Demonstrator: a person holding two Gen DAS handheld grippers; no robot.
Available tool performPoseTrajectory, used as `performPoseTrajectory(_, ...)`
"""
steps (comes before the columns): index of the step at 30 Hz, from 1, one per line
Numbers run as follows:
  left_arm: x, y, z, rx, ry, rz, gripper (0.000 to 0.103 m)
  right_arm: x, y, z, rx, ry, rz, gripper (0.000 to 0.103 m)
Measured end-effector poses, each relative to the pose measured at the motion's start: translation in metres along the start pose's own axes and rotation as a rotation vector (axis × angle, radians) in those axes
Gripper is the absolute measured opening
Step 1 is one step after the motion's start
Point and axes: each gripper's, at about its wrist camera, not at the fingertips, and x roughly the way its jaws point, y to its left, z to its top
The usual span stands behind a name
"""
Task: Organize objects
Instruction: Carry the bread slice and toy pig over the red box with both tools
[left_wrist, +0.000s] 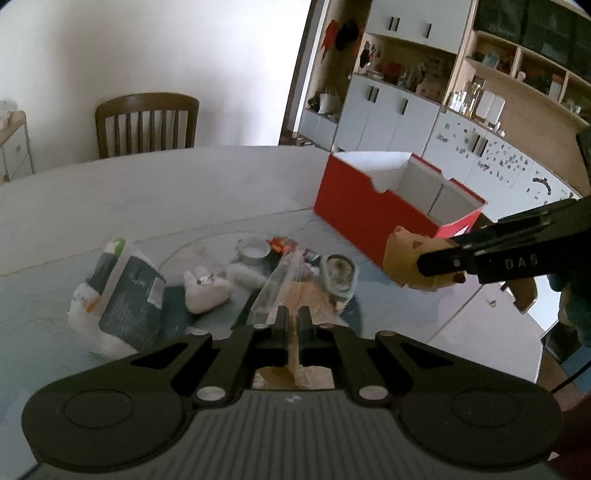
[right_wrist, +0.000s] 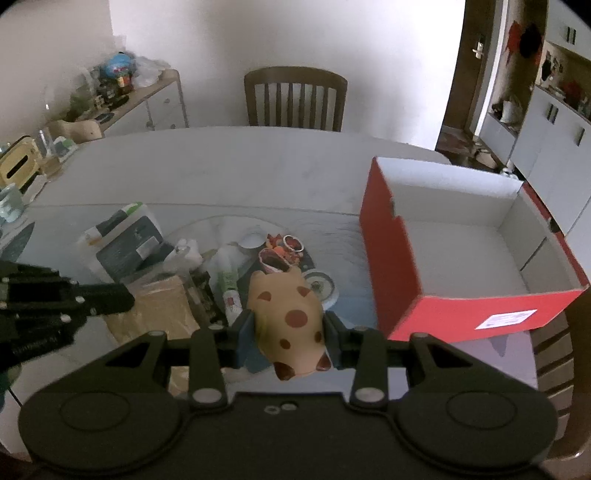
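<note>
Tan toy pig (right_wrist: 289, 314) with brown spots, lying clamped above the table; red box (right_wrist: 391, 258), white inside, standing open just right of it; clutter pile (right_wrist: 207, 266) sitting left.

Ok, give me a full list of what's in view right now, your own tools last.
Spotted pig toy: 1, tan with brown spots, in the right tool.
Box: 1, red, white inside, open, right of the pile.
Dark package: 1, left of the pile.
Brown paper bag: 1, near edge of the pile.
Table: 1, pale.
Chair: 1, brown, far side.
Left tool: shut, empty.
Right tool: shut on the toy.
</note>
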Motion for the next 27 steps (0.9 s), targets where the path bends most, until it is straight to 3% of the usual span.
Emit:
performPoseTrajectory(12, -0.017, -0.054, 0.051, -0.004, -0.08, -0.021, 0.003, -0.032, -0.068, 0.002, 0.006, -0.069, 0.009, 0.039)
performPoseTrajectory(27, 0.021, -0.123, 0.149, 0.052, -0.145, -0.062, 0.003, -0.025, -0.169, 0.014, 0.036, -0.091, -0.052, 0.039)
